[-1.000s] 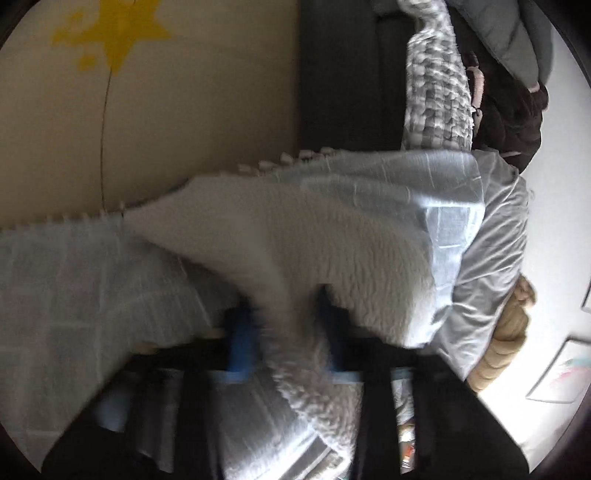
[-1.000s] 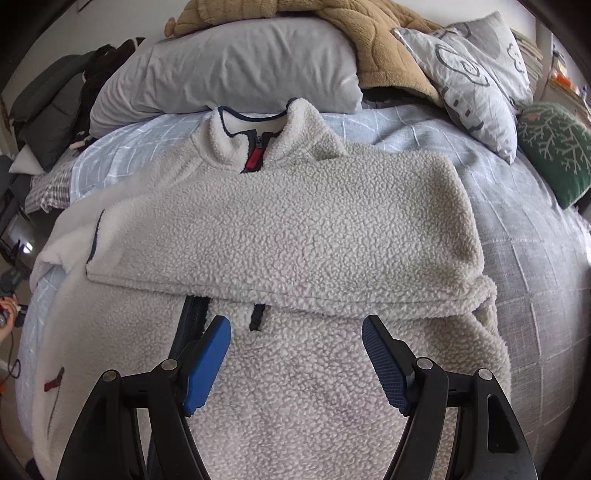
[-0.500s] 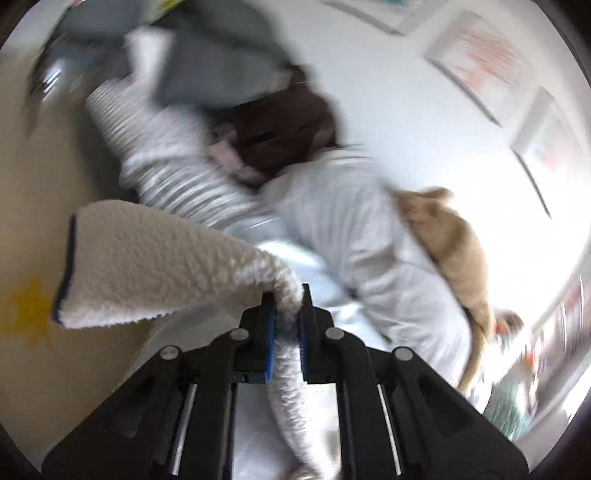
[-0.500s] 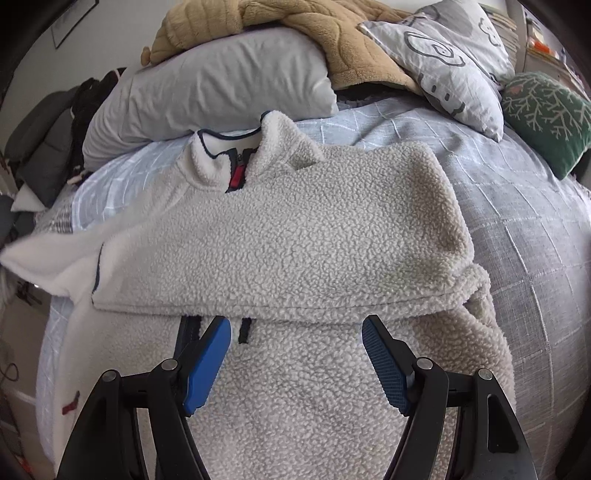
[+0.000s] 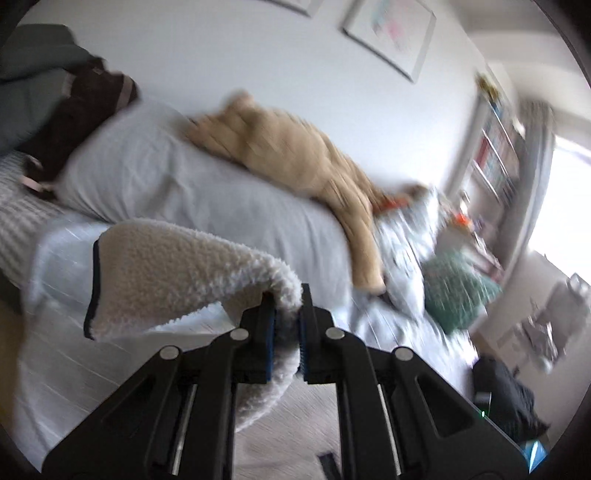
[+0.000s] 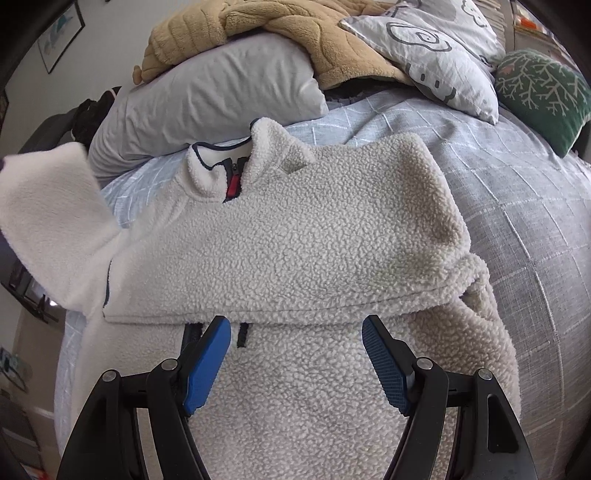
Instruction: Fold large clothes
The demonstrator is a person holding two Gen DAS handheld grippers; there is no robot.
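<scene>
A cream fleece pullover [image 6: 303, 236] with a navy-trimmed collar and red zip tab lies on the bed, one sleeve folded across its chest. My left gripper [image 5: 287, 317] is shut on the other sleeve [image 5: 173, 280], holding it up above the bed; its navy-edged cuff hangs to the left. That raised sleeve [image 6: 48, 221] shows at the left of the right wrist view. My right gripper [image 6: 295, 332] is open and empty, hovering over the pullover's lower body just below the folded sleeve.
The grey checked bedspread [image 6: 517, 206] lies under the pullover. At the head are a grey pillow [image 6: 207, 96], a tan blanket [image 6: 295, 33], a patterned pillow [image 6: 436, 44] and a green cushion [image 6: 543, 92]. Dark clothes [image 5: 74, 122] are piled at the left.
My left gripper has lifted the sleeve off the bed edge and swung it up toward the pullover. The right gripper has stayed open, drifting slightly over the pullover.
</scene>
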